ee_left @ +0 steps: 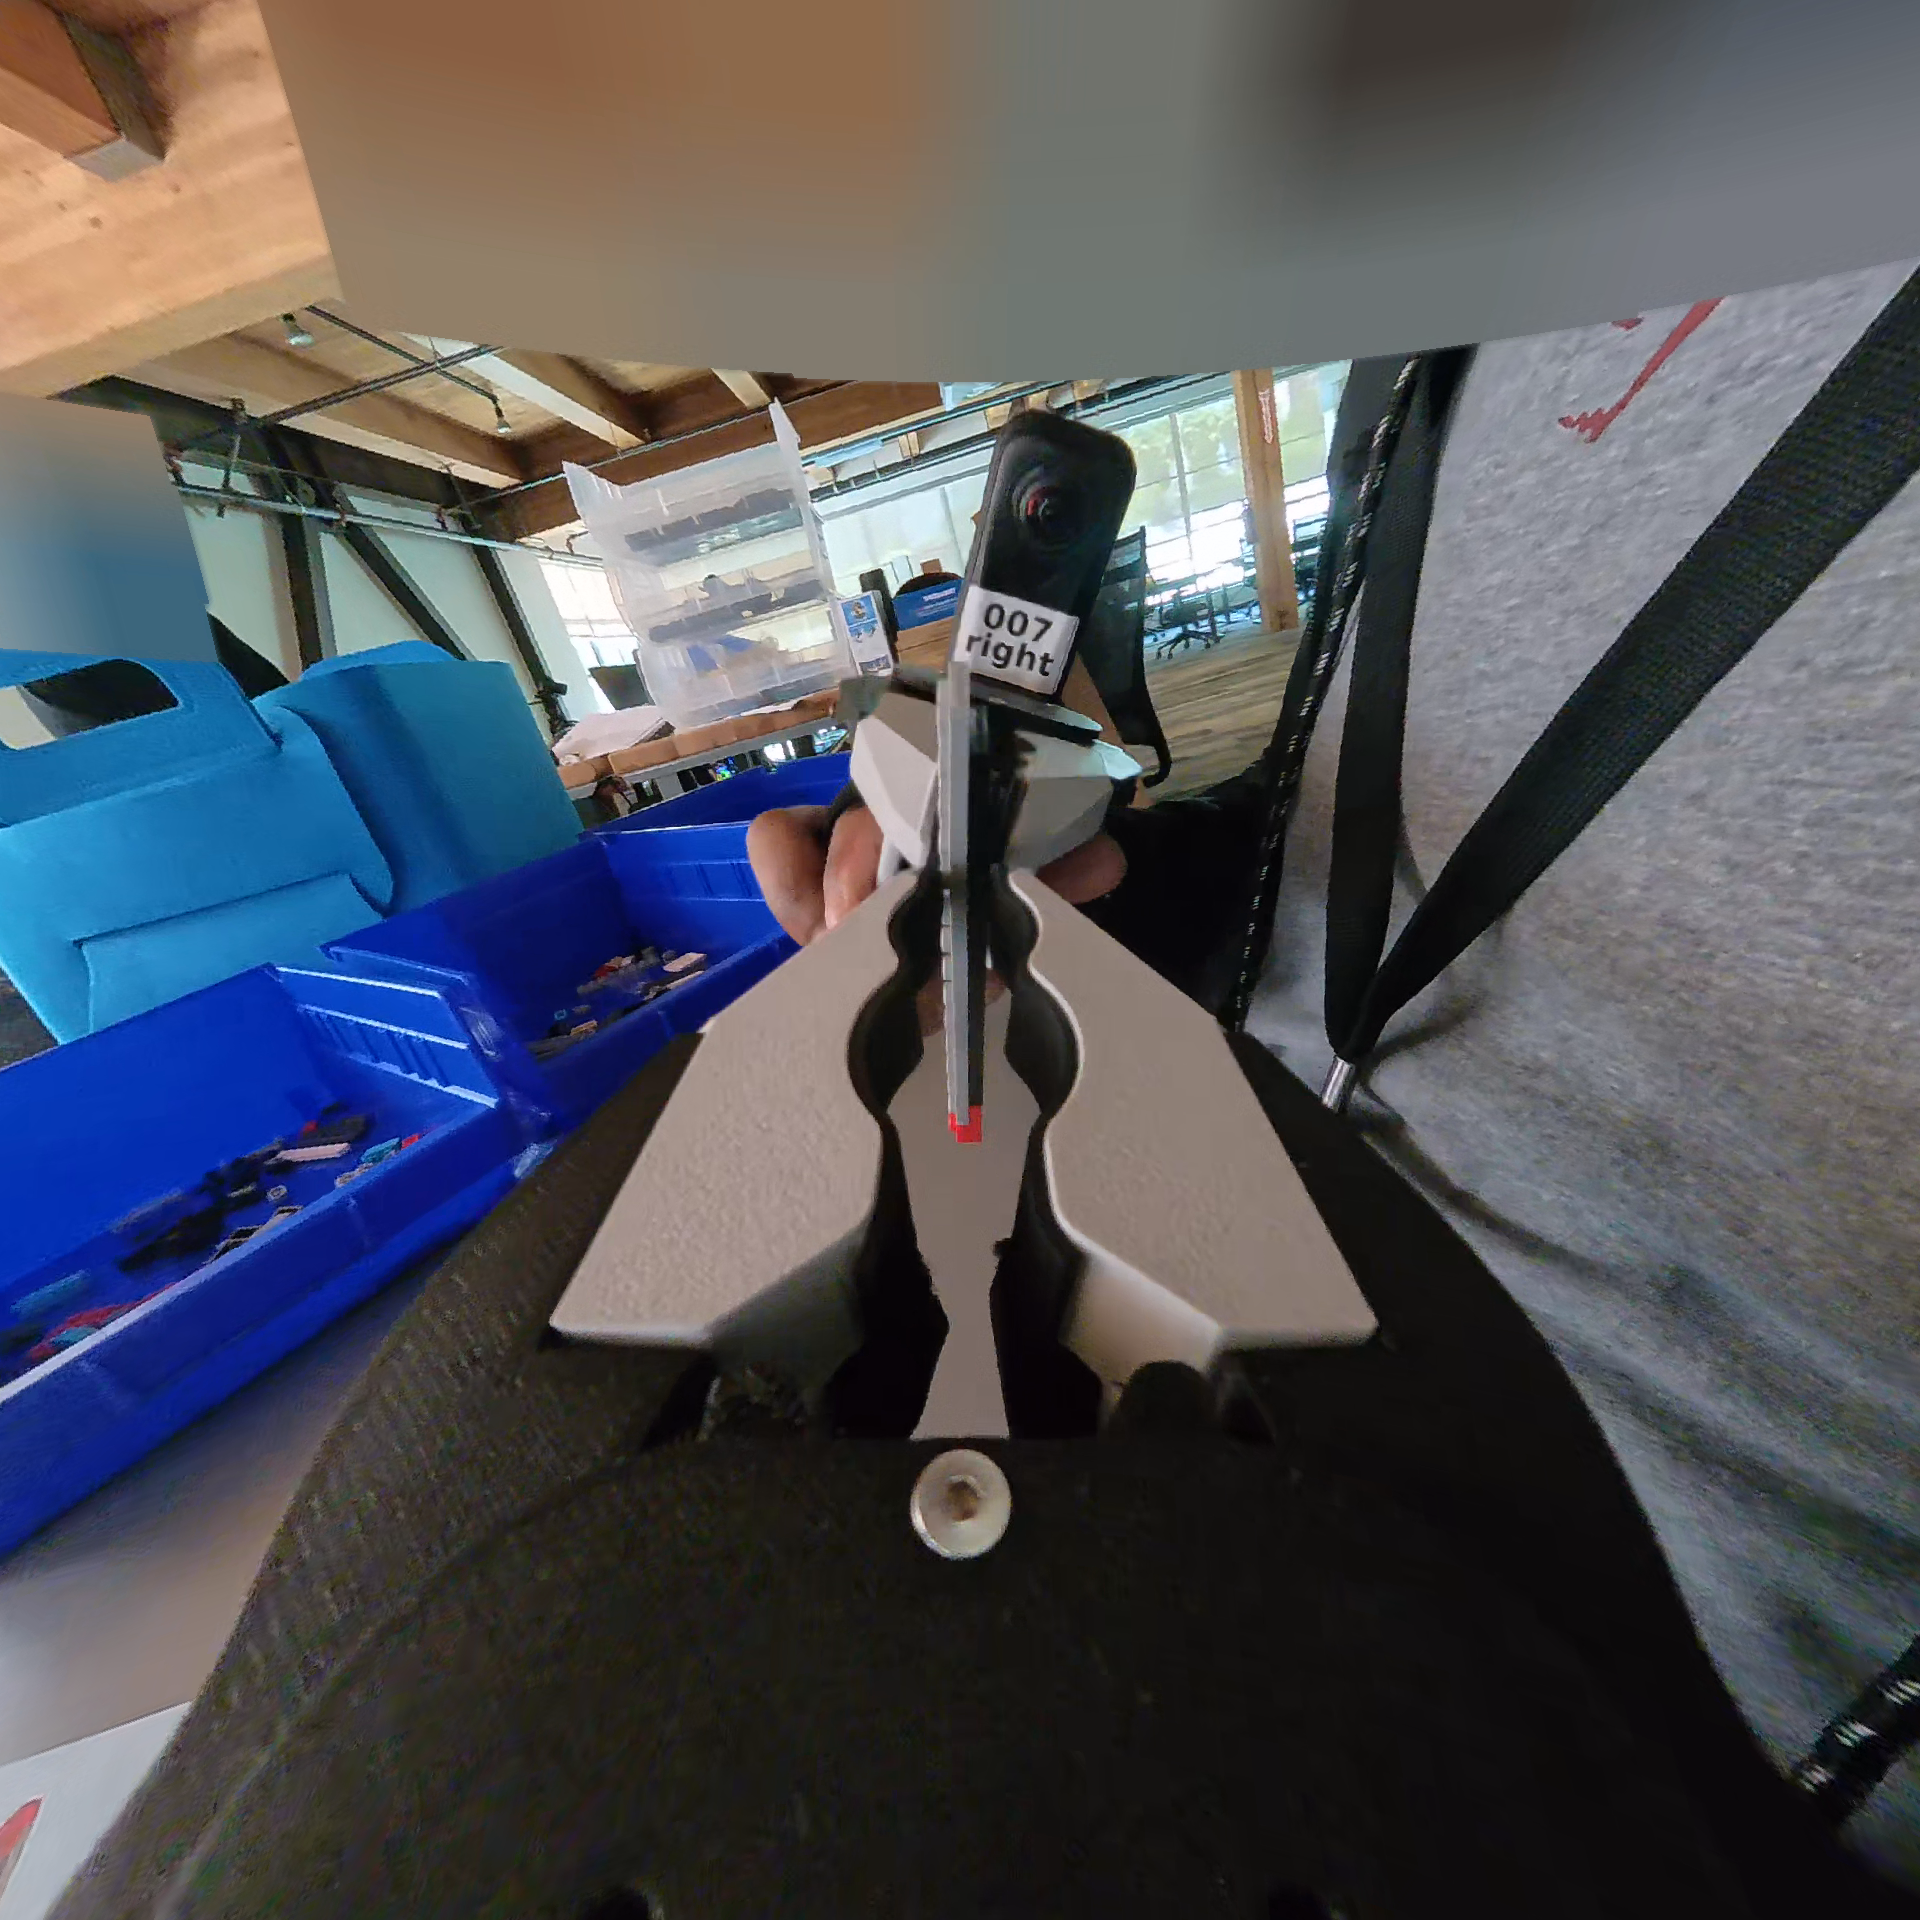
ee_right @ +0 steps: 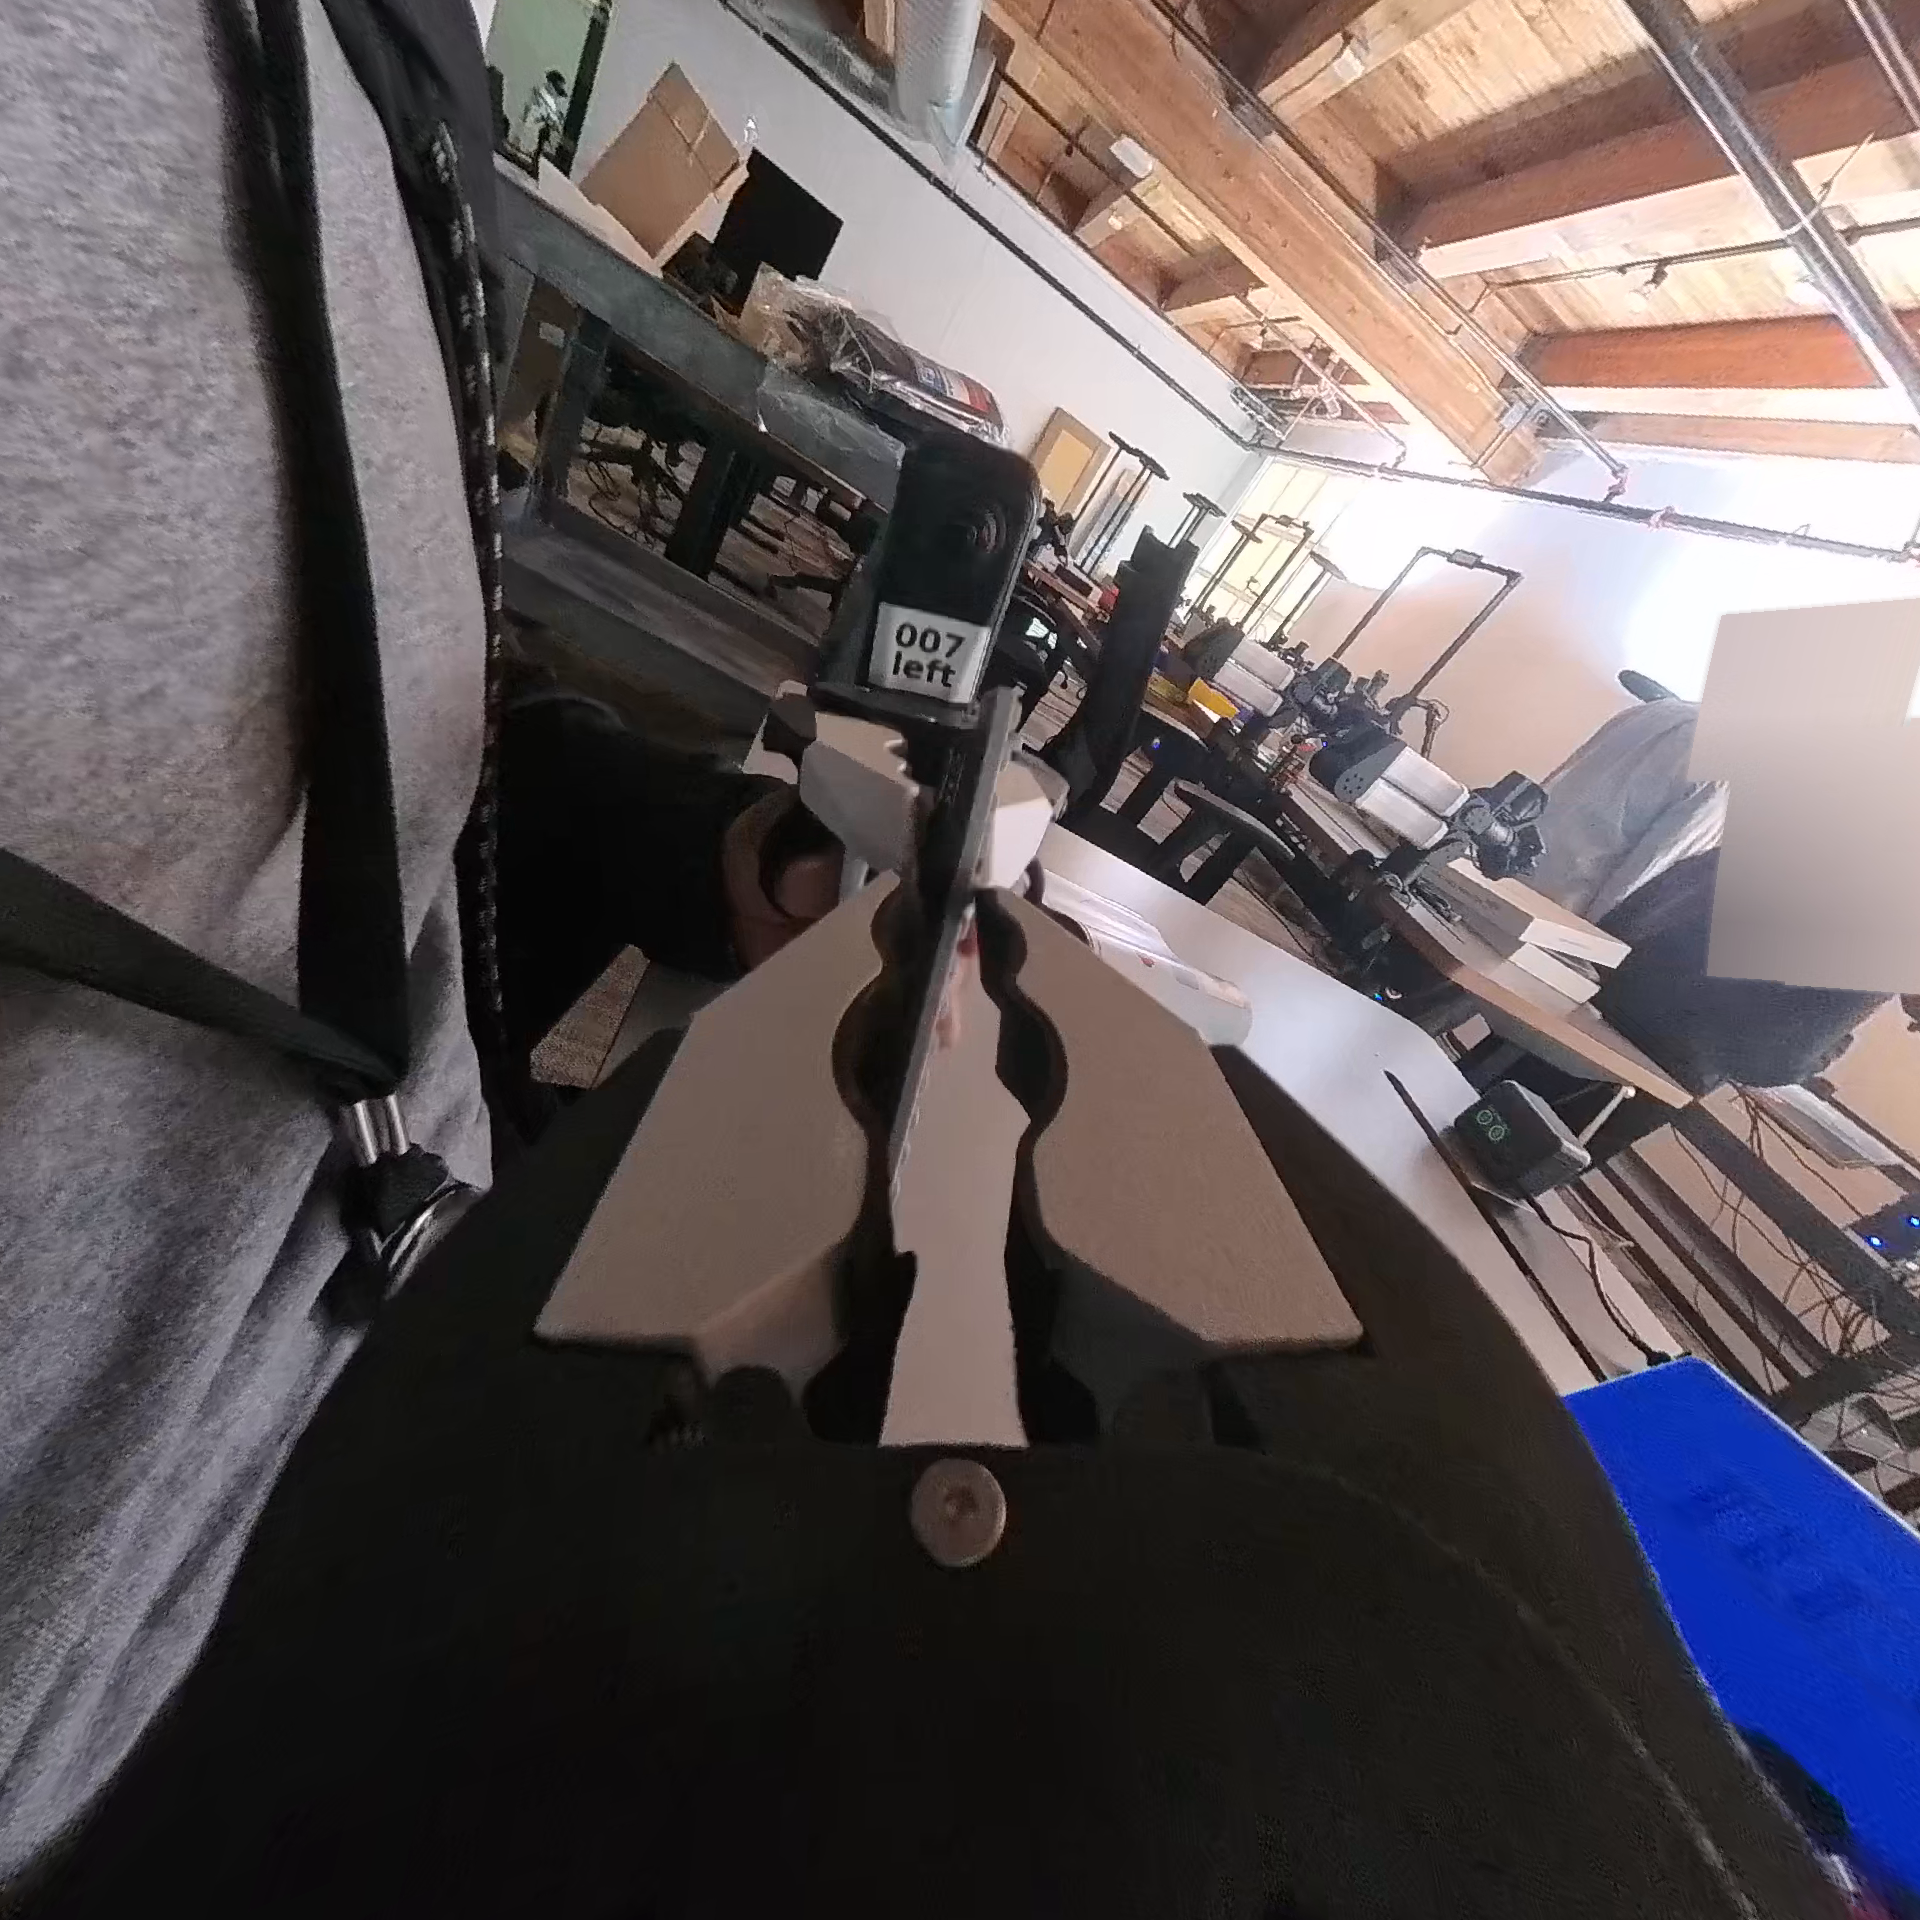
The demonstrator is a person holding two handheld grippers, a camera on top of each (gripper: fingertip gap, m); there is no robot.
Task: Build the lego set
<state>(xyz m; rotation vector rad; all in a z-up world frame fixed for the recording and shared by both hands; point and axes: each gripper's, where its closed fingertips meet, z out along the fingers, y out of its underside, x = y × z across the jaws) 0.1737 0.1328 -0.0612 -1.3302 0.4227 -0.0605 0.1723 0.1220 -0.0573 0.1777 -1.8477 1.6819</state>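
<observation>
A long thin grey and black lego plate [ee_left: 962,997] with a small red piece at its near end is seen edge-on, held in the air close to the person's chest. My left gripper [ee_left: 968,899] is shut on its near part. My right gripper [ee_left: 971,805] faces it from the far side and grips the other end. In the right wrist view the same plate [ee_right: 935,966] runs as a dark strip between my right gripper's [ee_right: 940,899] closed fingers toward the left gripper [ee_right: 925,805]. A hand shows behind each far gripper.
Blue bins [ee_left: 343,1236] [ee_left: 582,914] with several loose lego pieces stand to the left on the white table [ee_right: 1340,1049]. A booklet [ee_right: 1132,951], a small black device [ee_right: 1517,1138] and another blue bin [ee_right: 1766,1579] lie on the right. The person's grey shirt [ee_left: 1662,935] is close by. Less than 4 cm separates the two grippers' tips.
</observation>
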